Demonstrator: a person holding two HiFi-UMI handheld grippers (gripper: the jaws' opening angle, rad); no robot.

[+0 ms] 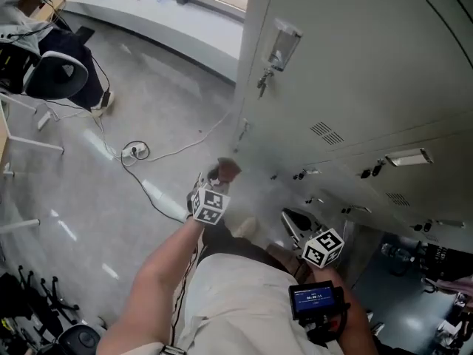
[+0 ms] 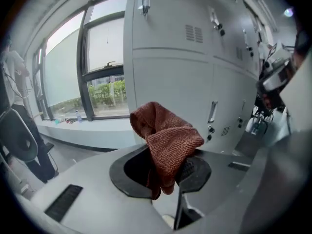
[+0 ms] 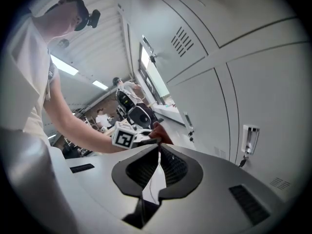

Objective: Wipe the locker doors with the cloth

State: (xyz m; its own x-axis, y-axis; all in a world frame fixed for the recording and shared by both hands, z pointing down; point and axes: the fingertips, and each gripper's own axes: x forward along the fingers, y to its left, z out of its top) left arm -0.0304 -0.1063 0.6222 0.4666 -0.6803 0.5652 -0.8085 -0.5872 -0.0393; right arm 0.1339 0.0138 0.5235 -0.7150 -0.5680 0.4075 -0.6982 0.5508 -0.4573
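Room: grey floor (image 1: 148,109), a window ledge (image 1: 170,17) along the far wall, and a bank of grey metal locker doors (image 1: 355,72) on the person's right.

The cloth (image 2: 165,140), rust-brown and knitted, is bunched between the jaws of the left tool (image 2: 163,174). Most of it stands up in a loose hump above the jaws. The jaws are clamped on its lower fold only. It is held low, near the end of the locker bank, and appears clear of any door face. Wiping contact is not yet made.

The right tool (image 3: 158,167) is empty, its jaws drawn together with only a thin slit between them. It hangs beside the lower doors.

Risks noted:
- The hold on the cloth is shallow, so dragging it across the metal could pull it out of the jaws.
- The loose hump may catch on a key (image 1: 261,84) hanging in a lock or on the handles.
- A bunched cloth gives a small wiping face, so patches could be missed.
- A white cable (image 1: 170,152) lies on the floor near the person's feet.
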